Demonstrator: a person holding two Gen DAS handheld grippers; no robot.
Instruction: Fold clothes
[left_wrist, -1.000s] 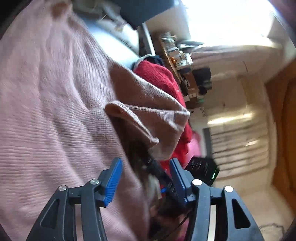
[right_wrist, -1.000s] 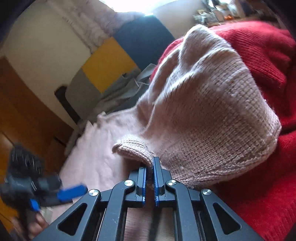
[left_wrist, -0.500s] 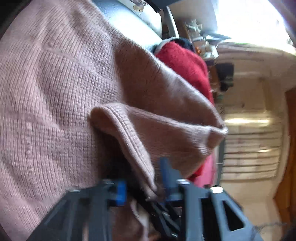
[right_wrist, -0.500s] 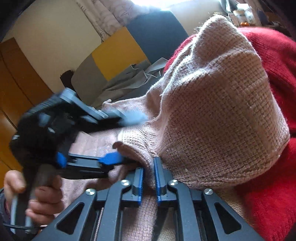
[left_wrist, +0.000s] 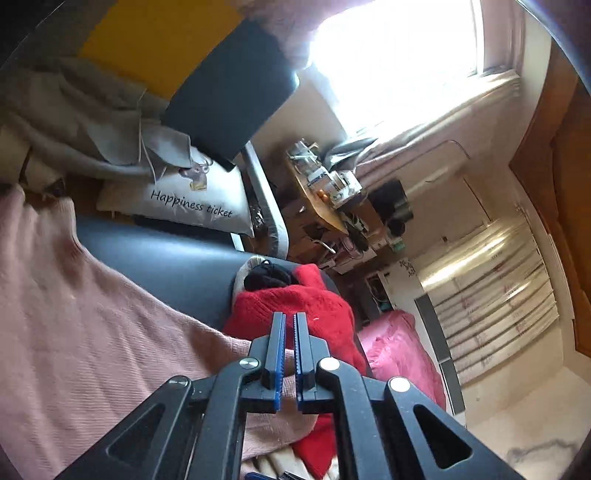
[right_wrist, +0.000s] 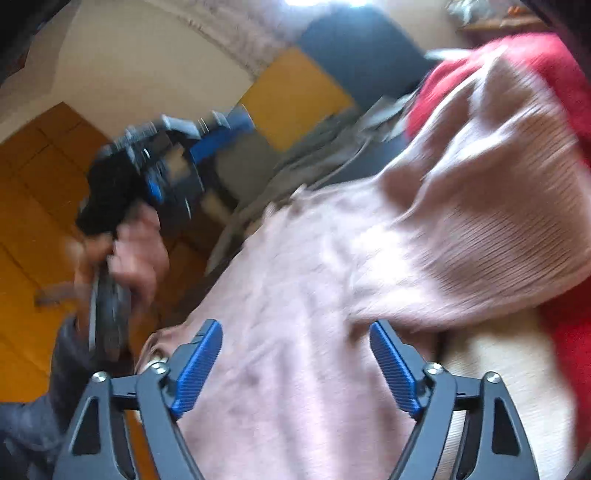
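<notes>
A pink knit sweater (left_wrist: 92, 332) lies spread over a dark cushion, and its folded part (right_wrist: 461, 203) rests against a red sweater (left_wrist: 325, 295). My left gripper (left_wrist: 289, 317) is raised above both, pads together, with no cloth seen between them. In the blurred right wrist view a hand (right_wrist: 136, 243) holds the left gripper (right_wrist: 225, 129) up at the left. My right gripper (right_wrist: 295, 328) hovers low over the pink knit. Its jaws are opening wide, and the fabric lies under them without the pads pressing on it.
A pillow printed "Happiness ticket" (left_wrist: 184, 199) and a grey blanket (left_wrist: 74, 122) lie at the far end of the dark cushion (left_wrist: 166, 258). A cluttered wooden table (left_wrist: 321, 192) stands under a bright window. A pink cloth (left_wrist: 399, 350) lies beside the red sweater.
The left gripper closed near the sweater's cuff, then rose clear of the cloth. The right gripper, which was shut on the pink fold, has opened wide and let it go.
</notes>
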